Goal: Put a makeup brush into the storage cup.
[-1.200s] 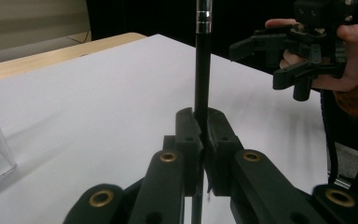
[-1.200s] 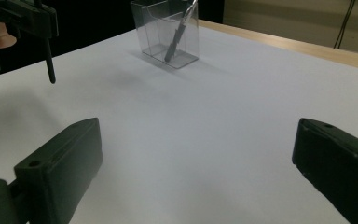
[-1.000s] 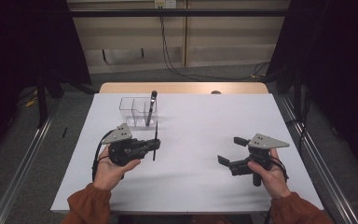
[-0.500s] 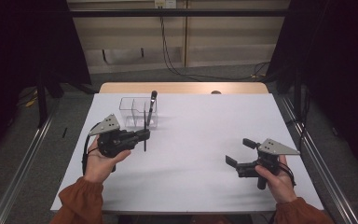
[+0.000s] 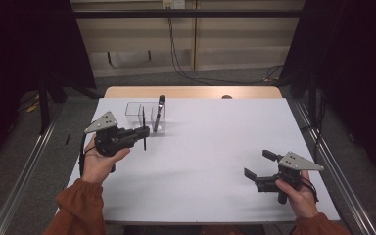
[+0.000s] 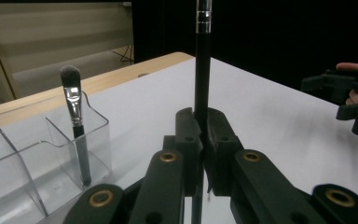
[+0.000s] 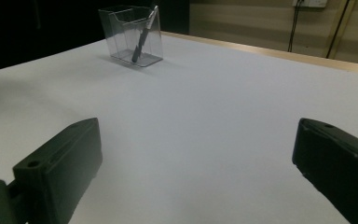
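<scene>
Left tongs (image 5: 143,132) clamped on a thin black brush (image 6: 202,84), held upright — long axis near vertical, handle running down between the pads. Just beyond, toward the desk's (image 5: 215,147) far left corner, a clear divided holder (image 5: 146,116) with another brush (image 5: 158,112) standing in it. Left hand clearly the nearer. Right tongs (image 5: 259,166) spread wide and empty near the right edge — well apart.
</scene>
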Demonstrator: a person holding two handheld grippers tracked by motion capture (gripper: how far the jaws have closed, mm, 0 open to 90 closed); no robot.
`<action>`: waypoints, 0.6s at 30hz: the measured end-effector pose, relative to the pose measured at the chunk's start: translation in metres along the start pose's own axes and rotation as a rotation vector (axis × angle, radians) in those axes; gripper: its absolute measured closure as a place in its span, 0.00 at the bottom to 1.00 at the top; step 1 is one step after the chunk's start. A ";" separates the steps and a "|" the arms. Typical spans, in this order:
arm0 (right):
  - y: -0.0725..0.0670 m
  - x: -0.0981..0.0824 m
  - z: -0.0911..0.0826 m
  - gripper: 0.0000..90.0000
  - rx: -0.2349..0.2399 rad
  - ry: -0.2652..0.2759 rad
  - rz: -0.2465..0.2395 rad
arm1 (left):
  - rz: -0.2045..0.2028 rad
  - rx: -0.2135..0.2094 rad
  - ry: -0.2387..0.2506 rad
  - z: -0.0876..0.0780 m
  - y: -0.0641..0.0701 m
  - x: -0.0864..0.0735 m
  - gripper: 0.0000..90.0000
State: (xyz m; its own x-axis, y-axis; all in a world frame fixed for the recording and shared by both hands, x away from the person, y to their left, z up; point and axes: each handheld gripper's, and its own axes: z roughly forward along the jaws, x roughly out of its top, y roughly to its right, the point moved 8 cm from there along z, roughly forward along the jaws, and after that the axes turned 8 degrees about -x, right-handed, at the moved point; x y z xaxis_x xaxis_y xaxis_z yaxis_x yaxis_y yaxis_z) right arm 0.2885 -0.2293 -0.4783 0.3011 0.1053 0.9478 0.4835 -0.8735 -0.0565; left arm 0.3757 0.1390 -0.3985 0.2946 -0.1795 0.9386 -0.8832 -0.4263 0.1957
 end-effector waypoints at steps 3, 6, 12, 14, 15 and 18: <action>0.000 -0.001 -0.003 0.01 0.007 0.004 0.004 | 0.008 0.014 -0.009 -0.002 -0.004 -0.001 0.95; 0.002 -0.002 -0.005 0.01 -0.001 0.006 0.004 | 0.006 0.020 0.000 -0.003 -0.006 0.000 0.95; 0.003 -0.006 -0.013 0.00 -0.018 0.020 0.000 | 0.007 0.033 0.020 -0.008 -0.012 0.007 0.95; 0.004 -0.006 -0.015 0.00 -0.024 0.025 0.008 | 0.009 0.039 0.024 -0.009 -0.014 0.010 0.95; 0.005 -0.006 -0.016 0.00 -0.028 0.029 0.008 | 0.011 0.041 0.026 -0.009 -0.015 0.011 0.95; 0.007 -0.006 -0.016 0.00 -0.043 0.040 0.004 | 0.012 0.049 0.027 -0.007 -0.019 0.015 0.95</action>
State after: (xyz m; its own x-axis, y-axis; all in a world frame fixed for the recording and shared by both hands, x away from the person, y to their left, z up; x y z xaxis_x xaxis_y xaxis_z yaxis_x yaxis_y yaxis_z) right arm 0.2772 -0.2439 -0.4794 0.2693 0.0835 0.9594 0.4463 -0.8936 -0.0475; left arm 0.3941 0.1507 -0.3860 0.2739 -0.1612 0.9482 -0.8674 -0.4672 0.1712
